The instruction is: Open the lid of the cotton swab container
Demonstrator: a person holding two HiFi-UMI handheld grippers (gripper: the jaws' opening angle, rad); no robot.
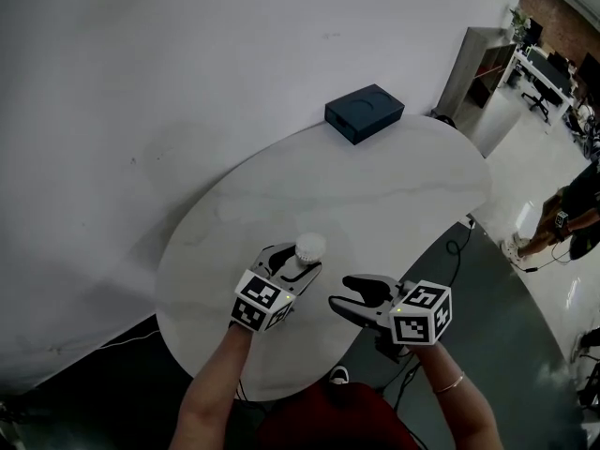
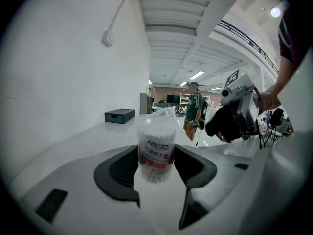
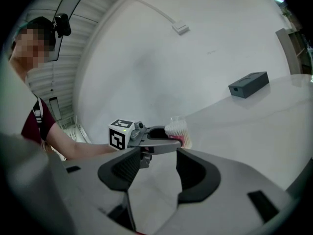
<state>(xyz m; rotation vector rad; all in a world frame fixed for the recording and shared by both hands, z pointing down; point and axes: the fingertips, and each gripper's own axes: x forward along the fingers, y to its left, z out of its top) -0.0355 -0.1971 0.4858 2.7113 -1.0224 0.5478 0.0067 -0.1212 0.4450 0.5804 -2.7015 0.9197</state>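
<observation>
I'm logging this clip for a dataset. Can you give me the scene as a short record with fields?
held item: clear plastic cotton swab container with pink label
lid: seemingly on
left gripper: shut on the container
right gripper: open, empty, beside the left one
surface: white round table
also there: dark blue box at the table's far edge
</observation>
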